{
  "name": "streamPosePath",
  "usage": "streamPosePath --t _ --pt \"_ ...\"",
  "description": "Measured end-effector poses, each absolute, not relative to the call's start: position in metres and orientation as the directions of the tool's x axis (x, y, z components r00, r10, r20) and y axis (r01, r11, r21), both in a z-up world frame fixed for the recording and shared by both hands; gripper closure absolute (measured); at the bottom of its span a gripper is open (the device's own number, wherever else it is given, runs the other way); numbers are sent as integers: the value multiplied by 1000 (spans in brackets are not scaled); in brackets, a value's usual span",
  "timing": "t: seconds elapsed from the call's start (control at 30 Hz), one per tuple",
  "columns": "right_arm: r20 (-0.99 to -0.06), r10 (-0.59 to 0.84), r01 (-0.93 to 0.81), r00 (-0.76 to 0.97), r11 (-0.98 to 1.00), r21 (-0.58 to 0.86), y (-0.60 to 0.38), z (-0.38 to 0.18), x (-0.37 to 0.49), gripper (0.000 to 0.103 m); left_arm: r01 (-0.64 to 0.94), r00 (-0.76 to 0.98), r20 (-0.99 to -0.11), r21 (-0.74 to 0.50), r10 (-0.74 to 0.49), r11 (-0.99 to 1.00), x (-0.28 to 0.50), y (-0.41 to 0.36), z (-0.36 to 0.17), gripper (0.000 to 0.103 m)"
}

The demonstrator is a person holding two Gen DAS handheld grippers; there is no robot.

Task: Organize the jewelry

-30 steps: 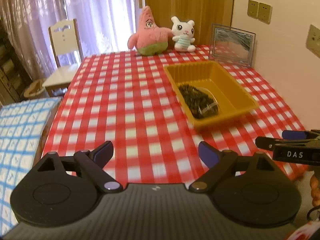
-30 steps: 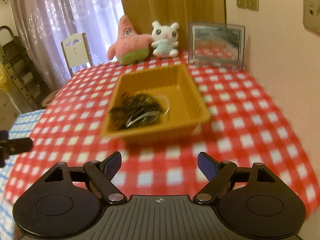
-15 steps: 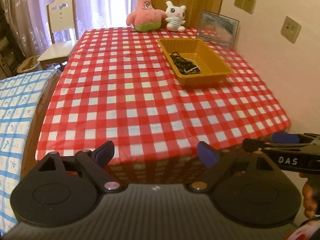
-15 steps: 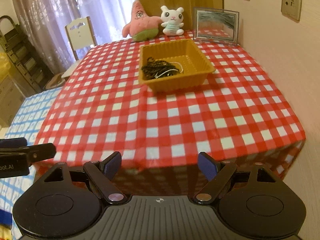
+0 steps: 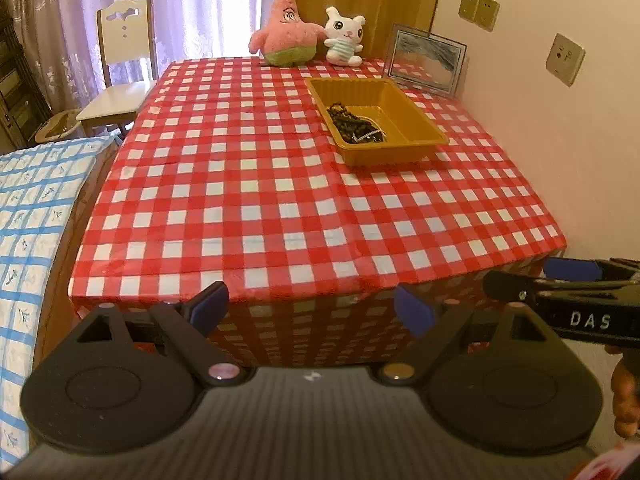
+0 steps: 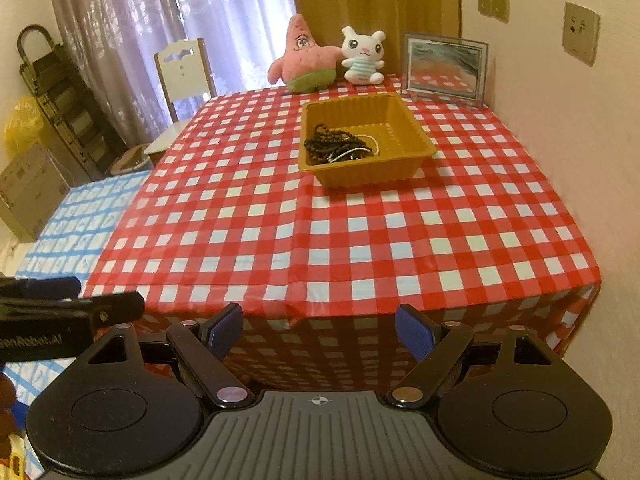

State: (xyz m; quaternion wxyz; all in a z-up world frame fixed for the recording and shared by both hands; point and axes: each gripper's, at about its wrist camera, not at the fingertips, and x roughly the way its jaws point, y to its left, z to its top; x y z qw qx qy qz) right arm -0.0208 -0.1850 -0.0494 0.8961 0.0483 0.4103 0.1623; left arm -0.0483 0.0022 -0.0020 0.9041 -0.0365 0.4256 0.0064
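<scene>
A yellow tray [image 5: 416, 110] [image 6: 416, 128] sits on the far right part of the red-checked table [image 5: 256, 184] [image 6: 320, 232]. Inside it lies a heap of dark beaded jewelry [image 5: 352, 126] [image 6: 334, 144] with a thin silver chain. My left gripper [image 5: 312, 310] is open and empty, held back beyond the table's near edge. My right gripper [image 6: 320, 332] is likewise open and empty, off the near edge; it also shows side-on in the left wrist view as the right gripper [image 5: 560, 280]. Both are far from the tray.
A pink star plush [image 5: 286, 28], a white bunny plush [image 5: 344, 36] and a framed picture [image 5: 426, 60] stand along the table's far edge. A wall runs along the right. A white chair [image 5: 120, 76] and a blue-checked bed [image 5: 28, 216] lie to the left.
Both grippers have pulled back from over the table to beyond its near edge, so the tray now looks far off. Their jaws have stayed open.
</scene>
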Motion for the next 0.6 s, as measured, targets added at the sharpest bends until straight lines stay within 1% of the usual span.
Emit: streamPosePath --t 0.13,0.6 --pt "-723 340 -243 601 940 239 -193 -49 -20 20 -40 637 -771 -53 -16 998 -50 -7 -3 14" --pt "-725 332 -237 604 943 235 -200 -46 -19 20 -44 639 -769 -44 -6 998 -45 -7 -2 14"
